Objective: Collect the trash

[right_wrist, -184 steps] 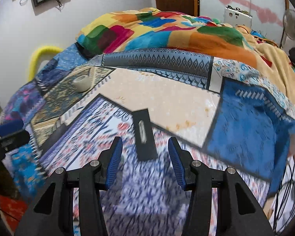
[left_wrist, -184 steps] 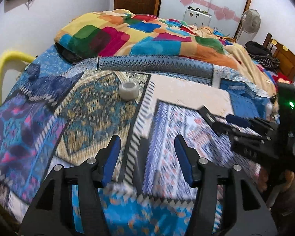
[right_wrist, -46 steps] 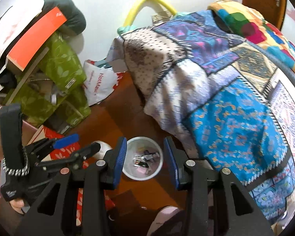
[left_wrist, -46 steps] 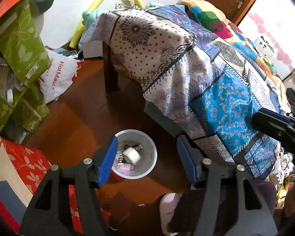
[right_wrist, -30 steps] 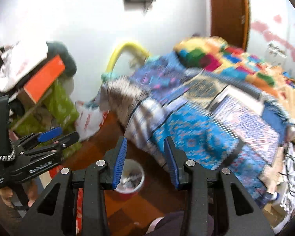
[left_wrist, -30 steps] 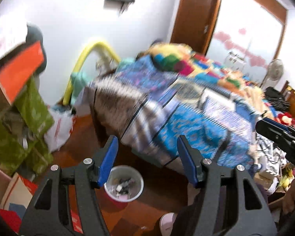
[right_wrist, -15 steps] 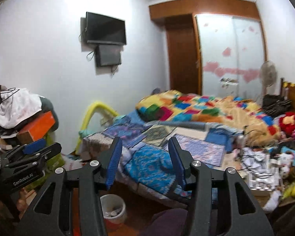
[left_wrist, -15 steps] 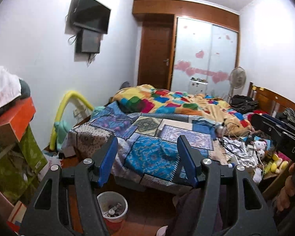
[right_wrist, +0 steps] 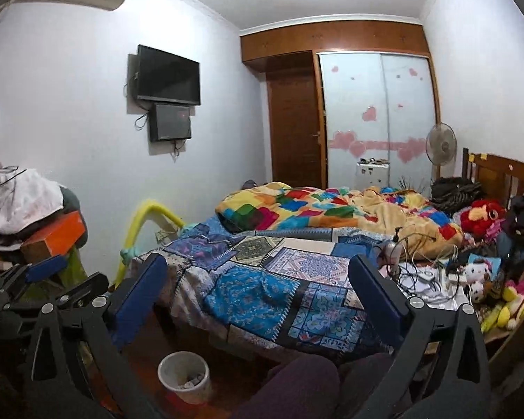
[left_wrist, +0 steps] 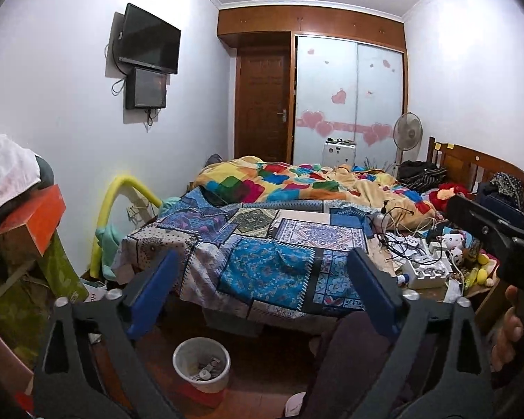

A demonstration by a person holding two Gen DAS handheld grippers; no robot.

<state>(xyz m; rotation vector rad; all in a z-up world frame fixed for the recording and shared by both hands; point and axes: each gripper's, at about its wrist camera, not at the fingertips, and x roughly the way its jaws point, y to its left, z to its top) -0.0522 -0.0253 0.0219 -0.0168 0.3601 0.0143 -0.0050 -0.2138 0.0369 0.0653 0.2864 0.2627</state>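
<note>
Bedroom w/ patchwork bed [left_wrist: 269,244] mid-frame; trash bin [left_wrist: 201,363] lower left, scraps inside. Left gripper [left_wrist: 262,289] & right gripper [right_wrist: 258,293] opening wide, nothing between jaws. Drop looks done; next: find more trash.

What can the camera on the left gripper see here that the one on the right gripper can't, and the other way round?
Only the left wrist view shows the right gripper's body and the hand holding it, at its right edge. Only the right wrist view shows the left gripper from outside, at its left edge. Both show their own blue-padded jaws opening with nothing between them, the white bin with scraps on the floor, the patchwork bed, the wall television and the fan.
</note>
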